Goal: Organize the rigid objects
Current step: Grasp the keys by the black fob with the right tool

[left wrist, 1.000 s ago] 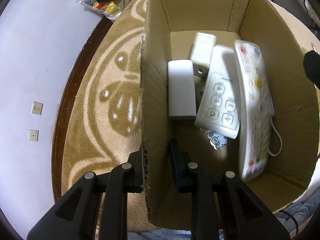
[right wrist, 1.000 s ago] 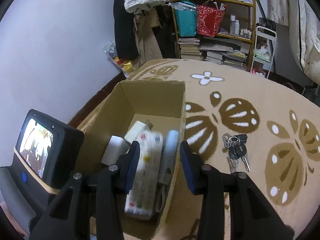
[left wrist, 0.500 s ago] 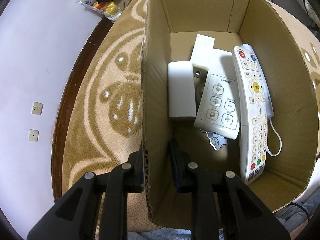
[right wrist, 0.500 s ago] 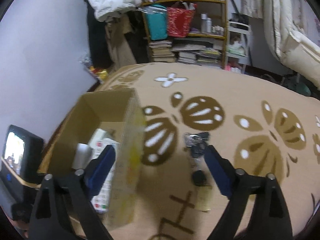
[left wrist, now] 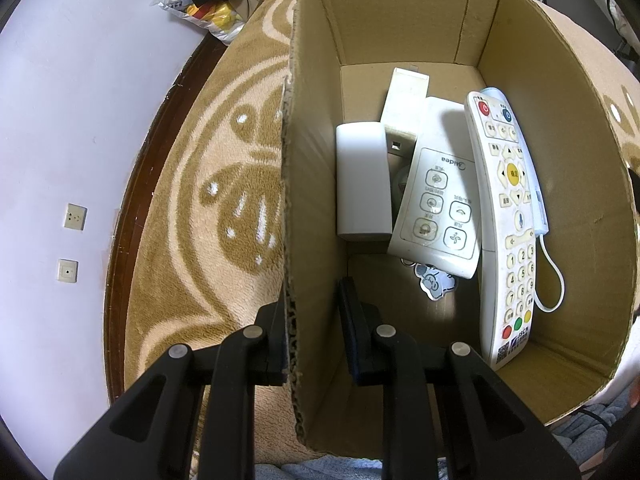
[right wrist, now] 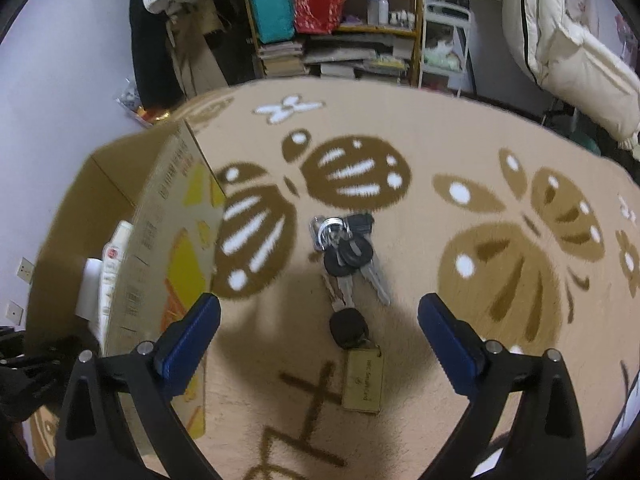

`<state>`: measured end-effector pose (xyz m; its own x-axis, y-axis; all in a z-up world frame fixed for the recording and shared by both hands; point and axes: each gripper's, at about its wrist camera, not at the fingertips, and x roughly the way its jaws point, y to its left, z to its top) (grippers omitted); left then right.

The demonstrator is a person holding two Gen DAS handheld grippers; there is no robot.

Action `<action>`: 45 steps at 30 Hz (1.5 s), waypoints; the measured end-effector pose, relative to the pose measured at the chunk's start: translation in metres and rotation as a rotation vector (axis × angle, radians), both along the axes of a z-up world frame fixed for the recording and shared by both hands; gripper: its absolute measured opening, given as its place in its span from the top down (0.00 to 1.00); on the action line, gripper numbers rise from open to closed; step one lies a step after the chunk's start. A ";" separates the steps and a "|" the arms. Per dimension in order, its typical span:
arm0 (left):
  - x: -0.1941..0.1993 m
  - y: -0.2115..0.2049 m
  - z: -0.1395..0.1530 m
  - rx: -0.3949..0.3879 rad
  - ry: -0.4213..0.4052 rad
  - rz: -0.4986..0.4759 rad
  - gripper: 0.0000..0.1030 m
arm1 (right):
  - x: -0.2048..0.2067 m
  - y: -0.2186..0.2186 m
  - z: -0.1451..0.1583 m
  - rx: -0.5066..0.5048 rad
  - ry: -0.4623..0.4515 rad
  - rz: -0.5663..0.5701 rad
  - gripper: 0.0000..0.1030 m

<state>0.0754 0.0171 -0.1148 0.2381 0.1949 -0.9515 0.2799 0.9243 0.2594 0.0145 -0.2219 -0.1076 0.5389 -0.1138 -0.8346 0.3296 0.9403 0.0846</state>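
Observation:
My left gripper is shut on the left wall of an open cardboard box, one finger outside, one inside. In the box lie a long white remote with coloured buttons, a wider white remote, a white block and a cream adapter. My right gripper hangs wide open above a bunch of keys with a black fob and a tan tag on the carpet; nothing is between its fingers. In the right wrist view the box stands at the left.
The tan carpet with brown patterns spreads to the right of the box. A wall with two sockets runs along the left. A crowded shelf, hanging clothes and white bedding stand at the back.
My right gripper has left the box, swung right and down over the keys, and its jaws have spread wide. The long white remote now lies in the box. The left gripper has kept still.

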 end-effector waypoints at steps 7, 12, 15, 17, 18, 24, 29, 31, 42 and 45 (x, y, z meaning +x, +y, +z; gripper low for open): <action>0.000 0.001 -0.001 0.006 -0.001 -0.003 0.79 | 0.006 -0.013 -0.029 0.033 0.108 -0.054 0.00; 0.000 0.001 -0.002 0.009 0.001 -0.003 0.79 | 0.005 -0.024 -0.042 0.087 0.133 -0.096 0.00; 0.000 0.000 -0.002 0.012 0.001 -0.005 0.79 | 0.005 -0.025 -0.046 0.124 0.130 -0.100 0.03; 0.000 0.000 -0.002 0.013 0.001 -0.006 0.79 | 0.007 -0.024 -0.049 0.121 0.138 -0.089 0.14; 0.000 0.000 -0.002 0.014 0.001 -0.006 0.79 | 0.008 -0.023 -0.051 0.122 0.147 -0.081 0.19; 0.000 0.002 -0.001 0.007 0.004 -0.003 0.79 | 0.016 -0.024 -0.061 0.109 0.173 -0.095 0.35; 0.000 0.003 -0.001 0.011 0.003 -0.004 0.79 | 0.015 -0.024 -0.059 0.049 0.189 -0.086 0.69; 0.000 0.003 -0.002 0.011 0.002 -0.005 0.79 | 0.014 -0.025 -0.057 0.049 0.177 -0.092 0.69; 0.001 0.004 -0.002 0.009 0.002 -0.003 0.79 | 0.007 -0.010 -0.027 0.024 0.068 -0.053 0.69; 0.001 0.004 -0.002 0.010 0.002 -0.004 0.79 | 0.005 -0.005 -0.018 0.018 0.045 -0.036 0.70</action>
